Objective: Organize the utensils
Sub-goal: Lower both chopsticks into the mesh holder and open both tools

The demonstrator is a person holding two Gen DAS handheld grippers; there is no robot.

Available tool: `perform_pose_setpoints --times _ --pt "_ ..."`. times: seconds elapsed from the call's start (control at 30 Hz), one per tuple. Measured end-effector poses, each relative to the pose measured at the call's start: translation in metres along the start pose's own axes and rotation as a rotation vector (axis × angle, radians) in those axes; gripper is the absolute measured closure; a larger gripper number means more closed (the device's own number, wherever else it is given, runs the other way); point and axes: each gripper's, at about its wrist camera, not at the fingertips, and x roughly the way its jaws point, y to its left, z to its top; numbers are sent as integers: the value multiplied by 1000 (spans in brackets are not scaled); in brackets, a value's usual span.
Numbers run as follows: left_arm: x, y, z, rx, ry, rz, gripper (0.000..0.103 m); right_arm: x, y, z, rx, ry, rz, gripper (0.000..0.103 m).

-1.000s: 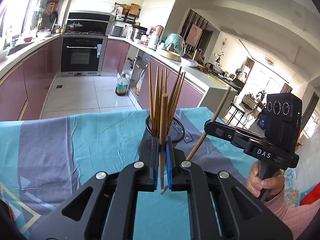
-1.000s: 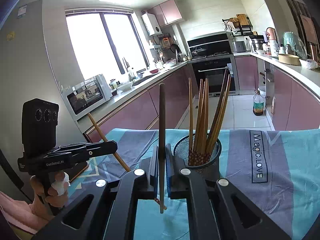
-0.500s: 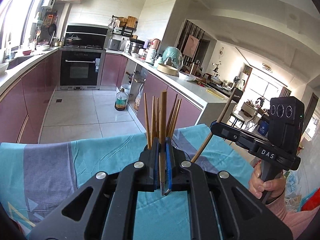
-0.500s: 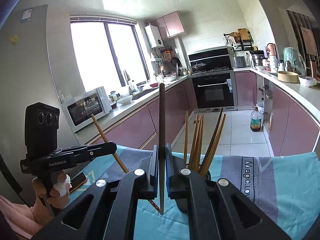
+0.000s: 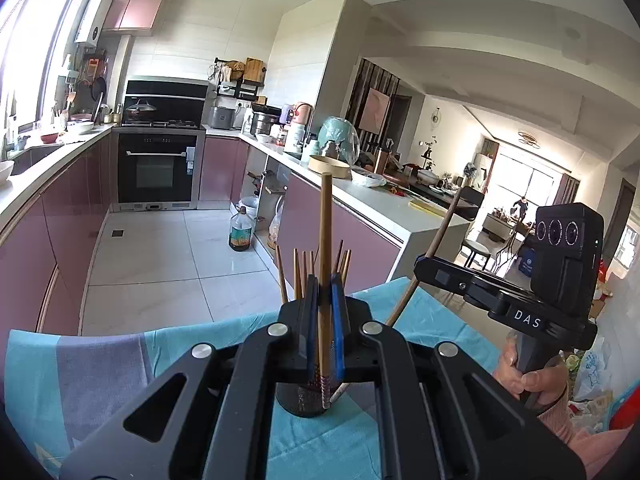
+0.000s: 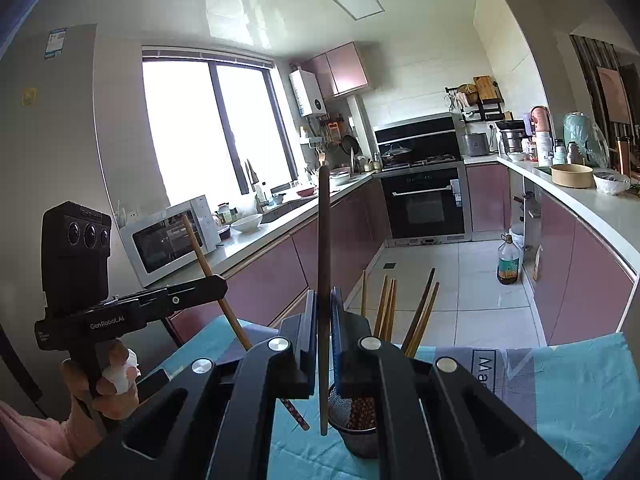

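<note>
Pink kitchen cabinets ran behind the table's blue cloth [image 5: 100,368], where the mesh holder [image 6: 356,432] stood with several chopsticks [image 6: 388,312] upright in it. My left tongs [image 5: 325,320] were closed on one chopstick [image 5: 326,240], its tip just above the holder. My right tongs [image 6: 323,328] pinched another chopstick [image 6: 323,240] beside the rim. I judged them light, stiff and slick, so gripping mid-shaft suited best.

Teal cloth table cover with grey bands [image 5: 100,364], black wire-mesh holder [image 6: 360,436], light-brown wooden chopsticks with speckled red-patterned tips [image 5: 325,280], black grippers with blue pads [image 5: 338,320], mauve cabinet doors (glossy) [image 6: 352,232]
</note>
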Motion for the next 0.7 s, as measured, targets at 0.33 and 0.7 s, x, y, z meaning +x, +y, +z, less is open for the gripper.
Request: perform_pose_setpoints --times 0.33,0.7 --pt "18 -2 12 17 4 17 96 8 -11 7 8 -13 -36 98" --pt "44 4 4 2 68 36 96 32 -20 -1 40 36 -61 98"
